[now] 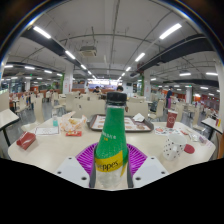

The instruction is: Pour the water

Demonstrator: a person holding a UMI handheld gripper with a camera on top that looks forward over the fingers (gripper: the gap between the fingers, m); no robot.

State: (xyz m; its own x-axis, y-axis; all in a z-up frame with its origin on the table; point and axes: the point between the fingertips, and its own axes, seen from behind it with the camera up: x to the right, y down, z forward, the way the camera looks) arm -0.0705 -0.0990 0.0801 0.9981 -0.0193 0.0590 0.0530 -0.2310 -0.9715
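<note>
**Green bottle in the grip, nothing poured yet**

Big open hall with ceiling strip lights, and a pale tabletop (60, 150) running away from the camera. Nearest thing is the green bottle (112, 140), upright with its dark cap on, standing right between the fingers of the gripper (111, 172). The pads look snug against both sides of its yellow label, so I'd call it clamped on the bottle, open only as wide as the bottle is.

Just right of it sits a small clear glass (171, 147), my guess for the pour target. Further back: a tray (122, 123) mid-table and a red thing (26, 141) near the left edge.

Tip: that cap looks closed, sort it first, then tilt slowly over the glass.
</note>
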